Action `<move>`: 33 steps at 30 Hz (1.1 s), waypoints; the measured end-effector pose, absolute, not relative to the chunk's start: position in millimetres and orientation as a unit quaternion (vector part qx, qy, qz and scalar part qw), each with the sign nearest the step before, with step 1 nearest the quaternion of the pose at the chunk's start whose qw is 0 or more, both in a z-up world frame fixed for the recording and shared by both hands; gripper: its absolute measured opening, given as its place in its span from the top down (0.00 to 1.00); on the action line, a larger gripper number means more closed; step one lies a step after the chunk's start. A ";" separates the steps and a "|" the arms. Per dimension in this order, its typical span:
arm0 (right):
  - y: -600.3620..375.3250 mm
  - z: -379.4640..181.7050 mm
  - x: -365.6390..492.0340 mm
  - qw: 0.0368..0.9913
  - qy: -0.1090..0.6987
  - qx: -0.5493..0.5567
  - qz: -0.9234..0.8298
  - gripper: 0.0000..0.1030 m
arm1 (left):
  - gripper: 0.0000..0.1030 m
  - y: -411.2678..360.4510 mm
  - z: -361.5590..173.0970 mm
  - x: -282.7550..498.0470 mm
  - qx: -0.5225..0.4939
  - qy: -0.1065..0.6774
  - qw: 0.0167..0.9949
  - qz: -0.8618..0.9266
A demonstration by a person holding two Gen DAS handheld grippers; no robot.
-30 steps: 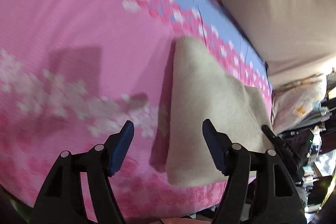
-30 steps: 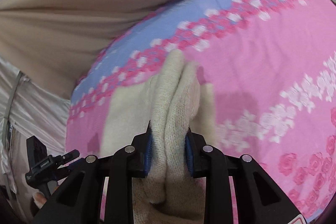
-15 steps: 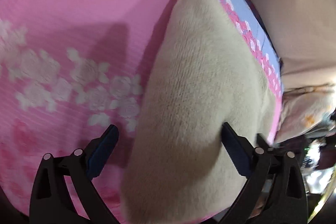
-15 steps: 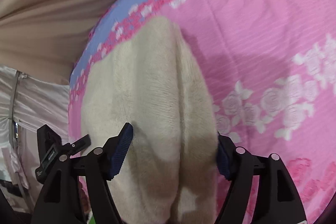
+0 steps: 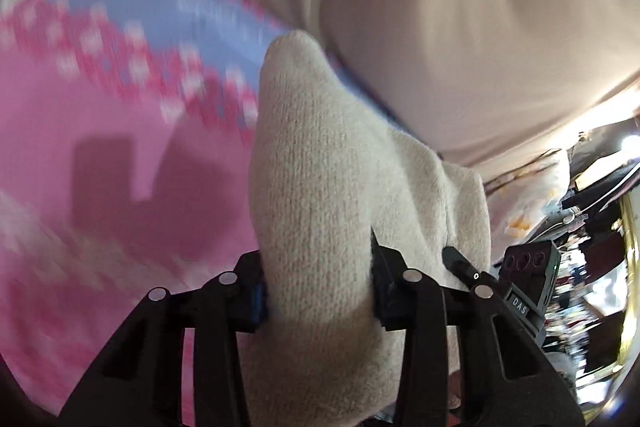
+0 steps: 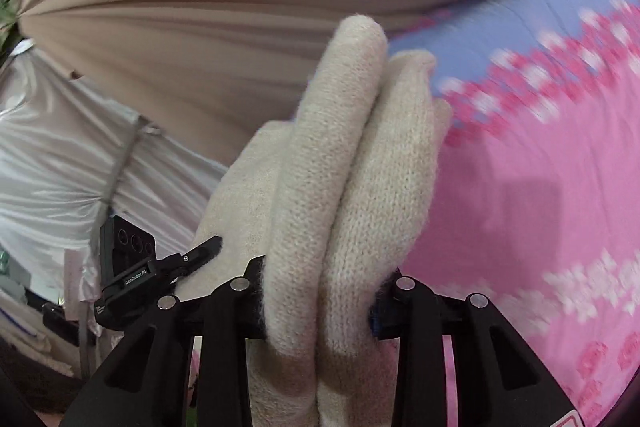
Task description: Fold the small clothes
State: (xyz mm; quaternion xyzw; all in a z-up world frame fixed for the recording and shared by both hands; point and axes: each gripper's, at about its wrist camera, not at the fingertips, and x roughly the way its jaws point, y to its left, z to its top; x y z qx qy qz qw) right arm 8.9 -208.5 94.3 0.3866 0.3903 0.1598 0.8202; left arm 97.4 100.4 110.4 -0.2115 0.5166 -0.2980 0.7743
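Now | left gripper (image 5: 318, 291) clamps cream knit garment (image 5: 320, 187) | right gripper (image 6: 318, 303) clamps its bunched folds

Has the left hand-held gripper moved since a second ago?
Yes. The left hand-held gripper, open over the pink sheet before, has closed on the knit and tilted up toward the curtain.

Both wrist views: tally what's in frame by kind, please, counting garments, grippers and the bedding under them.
Cream knit garment: 1
Grippers: 2, left gripper and right gripper, both clamped on it
Pink floral bedsheet: 1
Beige curtain: 1
Total: 5
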 end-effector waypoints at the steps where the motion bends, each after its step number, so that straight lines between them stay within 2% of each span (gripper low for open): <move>1: -196.6 93.4 23.2 0.822 0.390 0.382 0.161 0.59 | 0.51 116.1 124.1 104.4 -0.195 0.505 0.792 -0.282; 2: -186.0 85.4 35.9 0.829 0.391 0.369 0.153 0.53 | 0.33 123.2 127.8 110.3 -0.182 0.498 0.804 -0.268; 4: -173.5 55.0 51.1 0.847 0.397 0.334 0.114 0.45 | 0.04 141.1 119.3 122.3 -0.123 0.477 0.844 -0.212; 5: -172.1 29.6 58.8 0.848 0.417 0.319 0.071 0.45 | 0.05 147.3 106.9 127.9 -0.095 0.472 0.857 -0.186; 6: -173.6 4.1 62.3 0.834 0.455 0.313 0.018 0.52 | 0.06 152.1 90.6 133.4 -0.068 0.475 0.862 -0.162; 7: -173.9 -8.8 61.5 0.819 0.475 0.322 -0.004 0.63 | 0.14 162.0 64.8 139.3 -0.044 0.496 0.857 -0.132; 8: -171.1 -13.5 53.0 0.809 0.474 0.347 0.008 0.82 | 0.28 167.2 53.0 140.3 -0.037 0.512 0.850 -0.116; 13: -117.6 26.1 19.2 0.832 0.450 0.315 0.075 0.82 | 0.29 201.0 31.5 105.6 -0.073 0.538 0.828 -0.142; 17: -92.8 -3.0 41.1 0.830 0.484 0.269 0.069 0.83 | 0.27 175.1 17.1 88.2 -0.072 0.542 0.818 -0.180; 19: -103.8 -44.3 51.3 0.811 0.526 0.255 0.020 1.00 | 0.26 154.3 1.2 89.6 -0.063 0.550 0.811 -0.188; 20: -115.2 -65.0 53.0 0.793 0.543 0.276 0.008 1.00 | 0.26 150.6 -8.9 92.5 -0.059 0.555 0.809 -0.185; 22: -122.4 -59.0 47.6 0.786 0.532 0.315 0.005 1.00 | 0.26 144.7 -29.3 95.8 -0.038 0.571 0.804 -0.164; 25: -97.2 -21.9 43.3 0.825 0.515 0.230 0.009 0.95 | 0.25 147.6 -30.4 96.6 -0.035 0.564 0.810 -0.158; 27: -81.4 -26.1 47.9 0.833 0.528 0.163 -0.002 0.91 | 0.25 149.7 -29.6 97.0 -0.037 0.560 0.813 -0.157; 28: -75.4 -41.2 52.8 0.827 0.545 0.135 -0.008 0.91 | 0.23 150.3 -30.2 96.6 -0.036 0.559 0.814 -0.154; 29: -74.6 -54.9 54.8 0.818 0.561 0.125 -0.014 0.97 | 0.23 149.9 -30.0 94.3 -0.034 0.558 0.815 -0.152; 30: -76.0 -57.7 55.2 0.818 0.561 0.129 -0.020 0.97 | 0.23 150.2 -29.0 92.8 -0.030 0.556 0.817 -0.151; 31: -73.3 -46.4 51.4 0.825 0.549 0.133 -0.028 0.96 | 0.23 150.2 -24.9 88.8 -0.019 0.550 0.822 -0.147; 33: -64.3 -17.7 38.7 0.852 0.509 0.122 -0.021 0.83 | 0.16 153.0 -10.9 78.2 0.008 0.518 0.845 -0.133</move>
